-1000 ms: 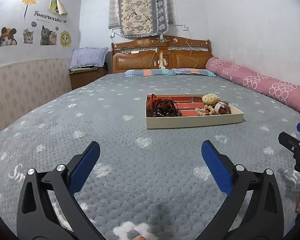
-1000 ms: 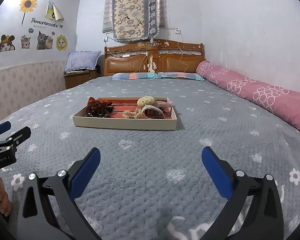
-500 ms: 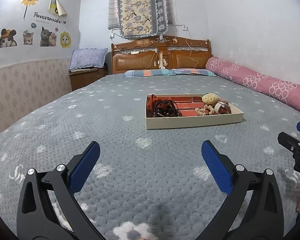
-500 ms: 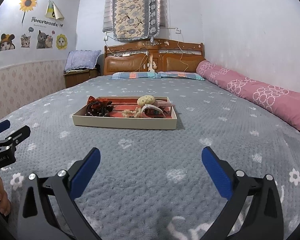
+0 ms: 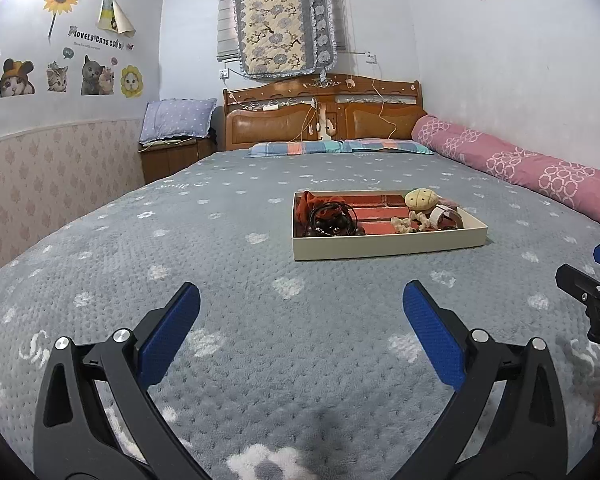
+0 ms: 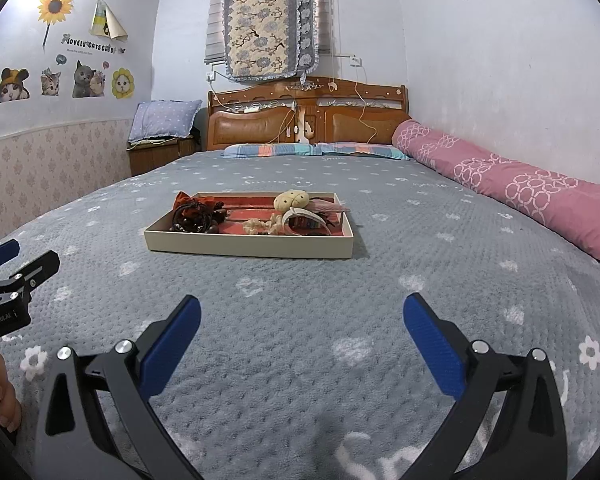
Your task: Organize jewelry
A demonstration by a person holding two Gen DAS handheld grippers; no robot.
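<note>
A shallow cream tray (image 5: 384, 245) (image 6: 244, 246) with a red brick-pattern floor lies on the grey bedspread. Inside it sit a pile of dark bead bracelets (image 5: 332, 220) (image 6: 194, 218), an orange cloth piece (image 5: 306, 204), a round yellow plush charm (image 5: 420, 199) (image 6: 292, 200), a string of pale beads (image 5: 404, 224) (image 6: 260, 225) and a white bangle (image 5: 442, 216) (image 6: 306, 220). My left gripper (image 5: 300, 312) hovers open well short of the tray. To its right, equally short of the tray, my right gripper (image 6: 300, 320) is open too. Neither holds anything.
The bed runs back to a wooden headboard (image 5: 324, 120) with flat pillows (image 5: 340, 147). A long pink bolster (image 5: 520, 168) lines the right wall. A bedside cabinet (image 5: 172, 156) with a blue pillow stands at the back left. Fingers of a hand (image 6: 4, 400) hold the left gripper.
</note>
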